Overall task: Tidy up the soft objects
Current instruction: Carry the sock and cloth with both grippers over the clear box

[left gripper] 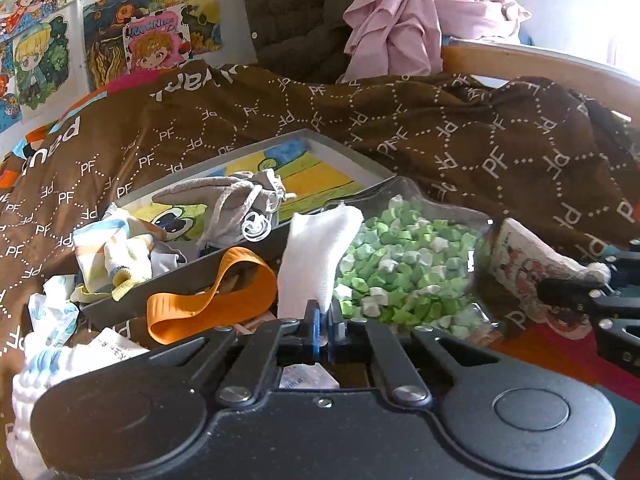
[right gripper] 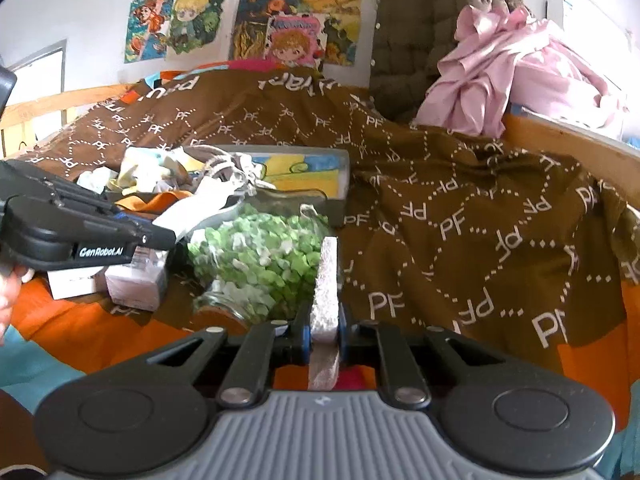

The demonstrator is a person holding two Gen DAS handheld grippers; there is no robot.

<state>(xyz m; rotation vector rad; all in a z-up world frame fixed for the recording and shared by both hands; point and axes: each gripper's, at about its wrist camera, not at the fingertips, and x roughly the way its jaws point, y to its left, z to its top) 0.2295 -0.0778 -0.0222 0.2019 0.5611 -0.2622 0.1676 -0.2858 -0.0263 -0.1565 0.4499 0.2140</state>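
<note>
Brown quilt [left gripper: 400, 128] covers the bed; beside the star jar [left gripper: 404, 264], my left gripper [left gripper: 325, 320] pinches a white sock [left gripper: 320, 256], my right gripper [right gripper: 324, 332] a printed plush [right gripper: 327, 280]. Lift both slowly.

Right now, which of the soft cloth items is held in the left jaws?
The plain white sock, standing up from the shut left jaws. The grey drawstring pouch and the pastel cloths lie in the box.

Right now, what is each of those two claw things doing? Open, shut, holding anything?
Left gripper: shut on a white sock.
Right gripper: shut on a small printed towel, seen edge-on.
</note>
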